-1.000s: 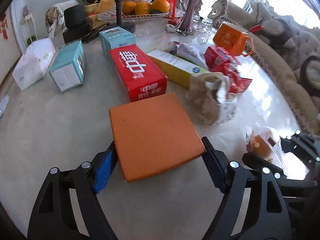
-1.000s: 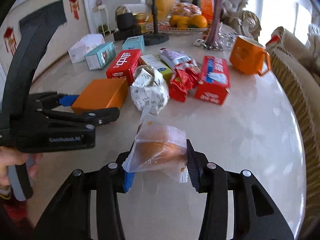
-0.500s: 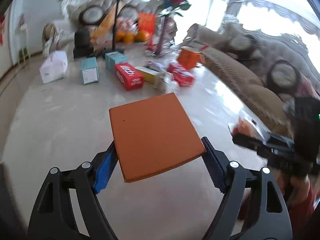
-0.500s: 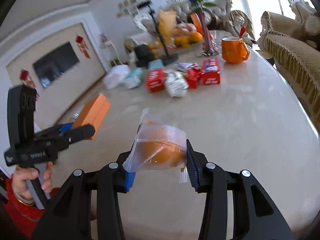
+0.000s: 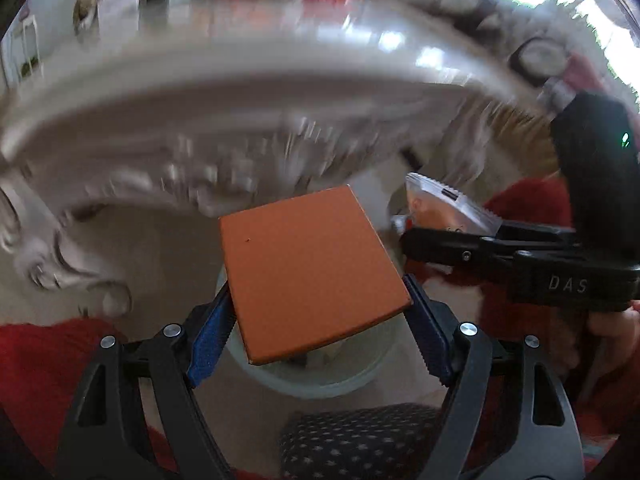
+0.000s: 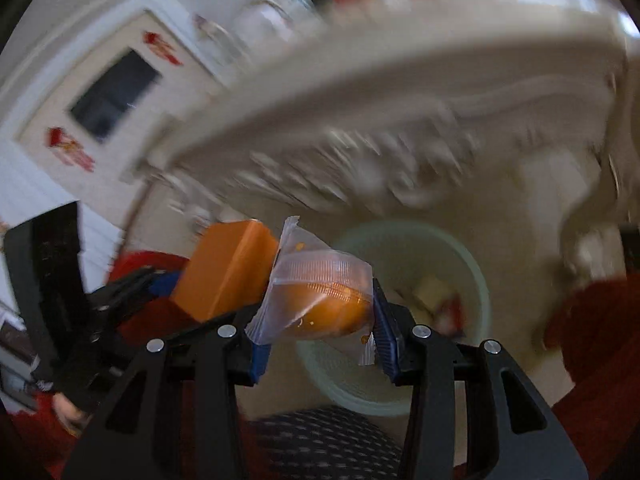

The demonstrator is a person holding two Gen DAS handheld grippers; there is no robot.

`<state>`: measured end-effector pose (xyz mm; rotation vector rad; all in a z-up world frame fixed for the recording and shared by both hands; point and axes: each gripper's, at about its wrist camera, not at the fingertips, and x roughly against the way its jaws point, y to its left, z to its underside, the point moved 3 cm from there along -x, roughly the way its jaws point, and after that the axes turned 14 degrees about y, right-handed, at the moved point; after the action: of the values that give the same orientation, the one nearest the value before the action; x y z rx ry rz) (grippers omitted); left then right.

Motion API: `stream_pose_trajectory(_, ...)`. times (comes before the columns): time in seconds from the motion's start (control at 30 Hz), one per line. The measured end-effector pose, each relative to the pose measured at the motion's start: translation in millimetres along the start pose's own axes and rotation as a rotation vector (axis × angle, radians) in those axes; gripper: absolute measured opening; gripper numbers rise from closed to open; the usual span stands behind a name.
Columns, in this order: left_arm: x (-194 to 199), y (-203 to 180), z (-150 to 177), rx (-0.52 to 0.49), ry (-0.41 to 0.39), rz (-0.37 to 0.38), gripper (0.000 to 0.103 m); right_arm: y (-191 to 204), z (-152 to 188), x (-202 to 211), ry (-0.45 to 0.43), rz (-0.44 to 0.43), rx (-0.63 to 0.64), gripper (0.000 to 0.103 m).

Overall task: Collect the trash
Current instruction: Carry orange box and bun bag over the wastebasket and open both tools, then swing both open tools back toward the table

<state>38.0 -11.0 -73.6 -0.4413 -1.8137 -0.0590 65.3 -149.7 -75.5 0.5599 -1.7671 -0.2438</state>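
Nearest us in the left wrist view, our left gripper (image 5: 318, 322) has its blue-padded jaws clamped on the two sides of a flat orange cardboard box (image 5: 310, 272), which tilts up away from the camera. In the right wrist view, our right gripper (image 6: 318, 334) has its jaws pressed on a clear plastic packet with an orange, round piece of food inside (image 6: 320, 292); the packet's crimped end sticks up past the fingertips. Below both grippers we see a dark cushion dotted with pale spots (image 6: 320, 440) and red cloth (image 5: 36, 364) at either side. Just beyond the fingertips, on the pale floor, stands a round, pale green plastic waste basket (image 6: 476, 276); the right wrist view looks into it, and some scraps lie at its bottom, too blurred to name. The packet hangs over its near rim, and in the left wrist view the box hides most of the basket's mouth (image 5: 328, 388). The two loads are close together: the box sits just left of the packet in the right wrist view, with a hand (image 6: 68, 408) holding the left tool's handle. Farther off, the carved, cream-coloured edge of the table (image 6: 400, 92) sweeps across both views, heavily blurred, with smeared red and orange shapes on top that we cannot identify.
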Motion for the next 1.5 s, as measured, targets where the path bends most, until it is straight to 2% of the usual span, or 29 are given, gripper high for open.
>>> stream_pose_trajectory(0.1, -49, 13, 1, 0.016, 0.077, -0.024, 0.078, -20, -2, -35, 0.065, 0.093, -0.036, 0.041)
stream_pose_trajectory(0.17, -72, 16, 3, 0.016, 0.117, -0.037, 0.078, -31, 0, -51, 0.098, 0.12, -0.063, 0.041)
stream_pose_trajectory(0.37, -100, 25, 11, 0.038, 0.178, -0.077, 0.079, -42, -1, -62, 0.112, 0.143, -0.098, 0.043)
stream_pose_trajectory(0.4, -101, 27, 10, 0.046, 0.178, -0.08, 0.079, -42, -3, -64, 0.12, 0.141, -0.105, 0.047)
stream_pose_trajectory(0.43, -101, 28, 9, 0.052, 0.18, -0.081, 0.08, -43, 4, -65, 0.125, 0.143, -0.111, 0.055)
stream_pose_trajectory(0.47, -104, 27, 7, 0.059, 0.184, -0.085, 0.08, -43, 4, -66, 0.127, 0.151, -0.116, 0.077)
stream_pose_trajectory(0.5, -106, 29, 7, 0.06, 0.182, -0.097, 0.08, -43, 8, -67, 0.125, 0.156, -0.118, 0.087)
stream_pose_trajectory(0.53, -107, 30, 9, 0.058, 0.176, -0.115, 0.087, -42, 9, -67, 0.121, 0.159, -0.117, 0.087)
stream_pose_trajectory(0.6, -109, 29, 9, 0.055, 0.169, -0.154, 0.092, -45, 9, -68, 0.123, 0.154, -0.122, 0.087)
stream_pose_trajectory(0.97, -95, 37, 4, 0.103, 0.129, -0.147, 0.092, -49, 11, -72, 0.136, 0.154, -0.15, 0.087)
stream_pose_trajectory(1.3, -98, 34, 5, 0.096, 0.138, -0.158, 0.092, -51, 12, -74, 0.15, 0.15, -0.162, 0.087)
stream_pose_trajectory(1.5, -96, 31, 6, 0.081, 0.13, -0.134, 0.092, -43, 13, -71, 0.145, 0.131, -0.135, 0.087)
